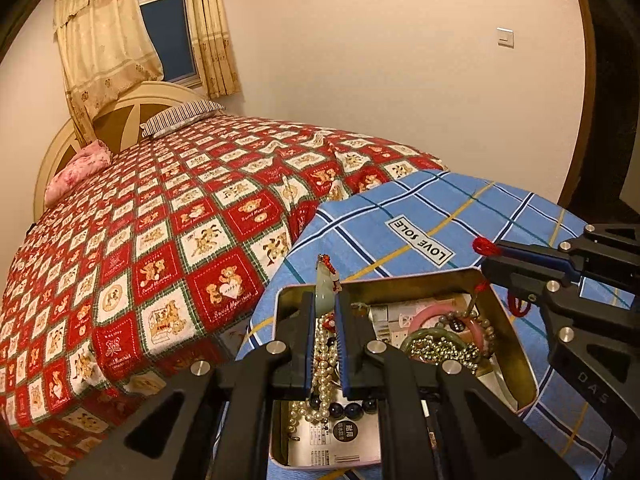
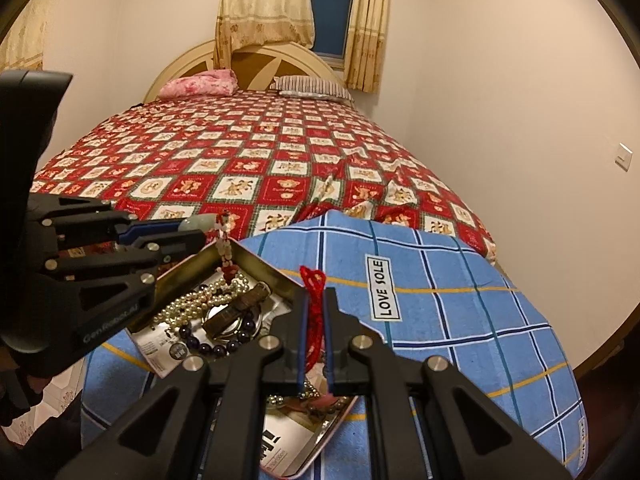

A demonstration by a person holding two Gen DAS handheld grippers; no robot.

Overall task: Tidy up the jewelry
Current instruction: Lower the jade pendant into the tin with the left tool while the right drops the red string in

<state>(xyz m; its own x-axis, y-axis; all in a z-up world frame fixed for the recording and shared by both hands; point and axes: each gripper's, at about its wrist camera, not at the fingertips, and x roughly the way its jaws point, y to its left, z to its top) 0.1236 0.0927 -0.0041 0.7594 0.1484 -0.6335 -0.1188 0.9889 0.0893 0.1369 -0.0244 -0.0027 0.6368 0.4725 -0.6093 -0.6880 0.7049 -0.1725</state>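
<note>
We held the jade pendant (image 1: pixel 326 294) in the left gripper (image 1: pixel 325 344) and its red cord (image 2: pixel 316 308) in the right gripper (image 2: pixel 315 344), jaws closed, above the jewelry tin (image 1: pixel 516 344). Pulling apart risked snapping the cord or snagging the pearl necklace (image 1: pixel 322 360).

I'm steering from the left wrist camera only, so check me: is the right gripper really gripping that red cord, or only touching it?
Observer: Gripping it. In the right wrist view the right gripper is shut on the red cord, which runs down between its pads.
Operator: What hangs off my jade pendant?
Observer: A short bead string, pale with red knots, dangles from the jade pendant into the tin at its far corner.
Operator: Anything in the tin I'm missing?
Observer: A brown-strapped watch lies among the beads.
</note>
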